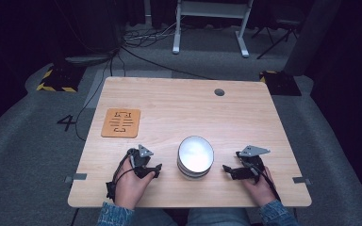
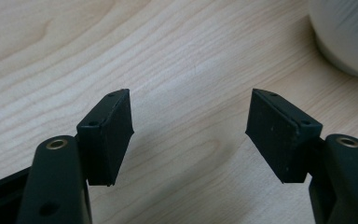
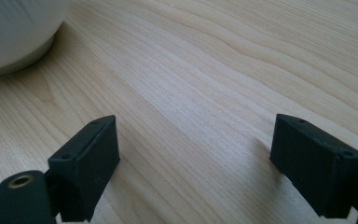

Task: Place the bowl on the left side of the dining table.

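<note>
a dim room with grey carpet, cables trailing across the floor and the white legs of a desk frame at the back; in front stands a pale wooden table (image 1: 179,108) with visible grain, a small round grommet hole (image 1: 219,92) near its far edge and an orange cut-out board (image 1: 120,123) lying flat toward the left.

near the front edge, between the two hands, sits a stack of white bowls (image 1: 195,157), round, smooth and glossy. it looks like glazed ceramic or hard plastic, i cannot tell which: stiff either way, probably slippery on the curved wall, and breakable if ceramic. several nested together would be on the heavy side for one pair of tongs. the rim of the top bowl seems the best place to pinch, one pad inside and one outside; the rounded flank would likely slide out.

the left gripper (image 1: 152,170) rests just beside the stack on its left, jaws apart with only bare wood between them. the right gripper (image 1: 231,171) lies just to the stack's right, jaws spread wide and holding nothing. neither touches the bowls.
</note>
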A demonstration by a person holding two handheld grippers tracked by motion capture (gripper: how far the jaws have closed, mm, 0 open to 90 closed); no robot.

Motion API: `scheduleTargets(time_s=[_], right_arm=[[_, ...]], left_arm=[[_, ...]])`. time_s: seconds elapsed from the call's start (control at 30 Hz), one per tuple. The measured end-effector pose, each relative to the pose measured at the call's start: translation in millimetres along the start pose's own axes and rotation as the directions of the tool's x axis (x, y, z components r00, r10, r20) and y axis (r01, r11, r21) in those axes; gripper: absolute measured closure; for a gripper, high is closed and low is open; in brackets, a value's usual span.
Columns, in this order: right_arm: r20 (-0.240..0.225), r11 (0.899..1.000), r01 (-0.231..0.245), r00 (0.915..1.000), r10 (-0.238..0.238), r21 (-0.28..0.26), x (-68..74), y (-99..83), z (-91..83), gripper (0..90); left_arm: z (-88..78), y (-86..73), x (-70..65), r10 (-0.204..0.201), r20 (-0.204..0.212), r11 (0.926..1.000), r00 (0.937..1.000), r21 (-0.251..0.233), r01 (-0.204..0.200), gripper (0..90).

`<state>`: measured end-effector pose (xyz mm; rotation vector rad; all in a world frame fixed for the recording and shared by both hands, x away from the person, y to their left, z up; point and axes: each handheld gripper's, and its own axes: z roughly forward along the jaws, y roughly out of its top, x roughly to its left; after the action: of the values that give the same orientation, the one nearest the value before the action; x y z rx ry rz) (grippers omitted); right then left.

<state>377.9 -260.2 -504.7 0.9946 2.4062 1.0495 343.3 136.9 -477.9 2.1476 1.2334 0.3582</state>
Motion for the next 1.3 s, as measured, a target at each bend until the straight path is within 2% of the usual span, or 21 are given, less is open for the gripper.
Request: scheduleTargets(time_s=[0.1, 0.17, 0.2, 0.27, 0.4, 0.5, 0.63, 0.77, 0.83, 0.93, 0.97, 1.1, 1.13, 1.23, 1.3], right_arm=[[0.000, 1.000, 0.000, 1.0000, 0.000, 0.000, 0.0, 0.0, 0.0, 15.5], [0.000, 1.000, 0.000, 1.0000, 0.000, 0.001, 0.0, 0.0, 0.0, 15.5], [0.000, 1.000, 0.000, 1.0000, 0.000, 0.000, 0.0, 0.0, 0.0, 15.5], [0.000, 1.000, 0.000, 1.0000, 0.000, 0.000, 0.0, 0.0, 0.0, 15.5], [0.004, 1.000, -0.003, 1.0000, 0.003, 0.001, 0.4, 0.0, -0.1, 15.5], [0.004, 1.000, -0.004, 1.0000, 0.004, 0.001, 0.5, 0.0, -0.1, 15.5], [0.005, 1.000, -0.005, 1.0000, 0.005, 0.001, 0.6, 0.0, -0.1, 15.5], [0.007, 1.000, -0.006, 1.0000, 0.006, 0.001, 0.8, 0.0, -0.1, 15.5], [0.007, 1.000, -0.007, 0.9999, 0.007, 0.001, 0.9, 0.0, -0.1, 15.5], [0.008, 1.000, -0.007, 0.9999, 0.007, 0.002, 0.9, 0.0, -0.1, 15.5], [0.008, 1.000, -0.008, 0.9999, 0.008, 0.002, 1.0, 0.0, -0.1, 15.5], [0.009, 1.000, -0.009, 0.9999, 0.009, 0.002, 1.2, 0.0, -0.1, 15.5], [0.009, 1.000, -0.009, 0.9999, 0.009, 0.002, 1.2, 0.0, -0.1, 15.5], [0.009, 1.000, -0.011, 0.9999, 0.011, 0.002, 1.3, 0.1, -0.1, 15.5], [0.010, 1.000, -0.011, 0.9999, 0.011, 0.002, 1.3, 0.0, -0.2, 15.5]], left_arm=[[-5.3, 5.1, -0.9, 0.034, -0.011, 0.9994, 0.9994, 0.002, -0.034, 31.5], [-8.3, 8.1, -2.6, 0.029, 0.002, 0.9995, 0.9996, -0.009, -0.029, 32.1], [-10.0, 9.8, -4.4, 0.018, 0.026, 0.9998, 0.9995, -0.007, -0.017, 32.5], [-14.4, 13.2, -6.1, 0.011, 0.034, 0.9997, 0.9994, -0.020, -0.011, 33.5], [-23.4, 19.7, -8.8, 0.023, 0.038, 0.9992, 0.9990, -0.034, -0.022, 36.7], [-29.9, 24.8, -11.1, 0.015, 0.080, 0.9991, 0.9967, -0.040, -0.012, 38.4], [-41.5, 35.0, -13.3, 0.026, 0.094, 0.9974, 0.9952, -0.069, -0.020, 39.9], [-46.3, 42.6, -19.3, 0.020, 0.114, 0.9932, 0.9933, -0.116, -0.006, 41.3], [-48.4, 47.4, -23.2, 0.026, 0.132, 0.9929, 0.9909, -0.119, -0.011, 41.6], [-54.0, 56.0, -27.1, 0.041, 0.138, 0.9916, 0.9895, -0.127, -0.023, 41.7], [-55.7, 59.6, -29.1, 0.027, 0.140, 0.9911, 0.9898, -0.133, -0.008, 41.7], [-58.8, 69.4, -33.7, 0.041, 0.140, 0.9907, 0.9894, -0.135, -0.022, 41.7], [-59.4, 71.8, -35.5, 0.035, 0.153, 0.9912, 0.9876, -0.132, -0.015, 41.7], [-59.9, 79.0, -40.1, 0.045, 0.162, 0.9908, 0.9857, -0.134, -0.023, 41.5], [-60.9, 84.6, -42.3, 0.070, 0.150, 0.9895, 0.9862, -0.136, -0.049, 42.0]])
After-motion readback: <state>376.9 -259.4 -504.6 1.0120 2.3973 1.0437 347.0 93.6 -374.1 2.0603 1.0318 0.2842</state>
